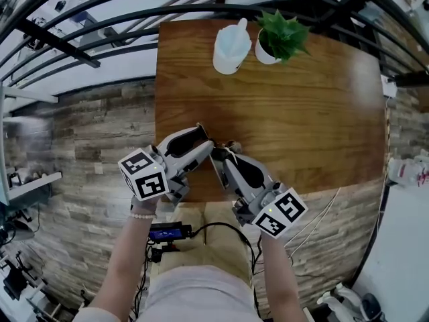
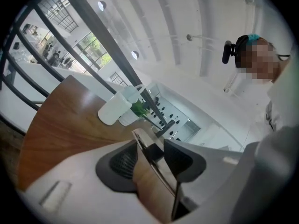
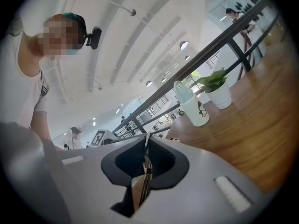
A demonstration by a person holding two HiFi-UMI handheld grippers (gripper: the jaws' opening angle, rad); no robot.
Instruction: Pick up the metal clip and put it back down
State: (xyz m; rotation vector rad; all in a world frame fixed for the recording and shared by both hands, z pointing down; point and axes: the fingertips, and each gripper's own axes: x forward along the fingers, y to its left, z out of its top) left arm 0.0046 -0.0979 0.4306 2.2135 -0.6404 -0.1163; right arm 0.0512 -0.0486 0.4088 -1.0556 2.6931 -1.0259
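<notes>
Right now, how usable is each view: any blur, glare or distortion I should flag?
Head view: sharp and evenly lit, but fisheye bows the table edges. Left gripper view: soft throughout, ceiling washed out, the metal clip mirrors the wood. Right gripper view: crisper background, jaws near the lens slightly soft, dark vignetted corners.

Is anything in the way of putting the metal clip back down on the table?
Nothing visible. The shiny metal clip is held by the left gripper and right gripper over the bare brown wooden table; the white bottle and green potted plant stand far off.
</notes>
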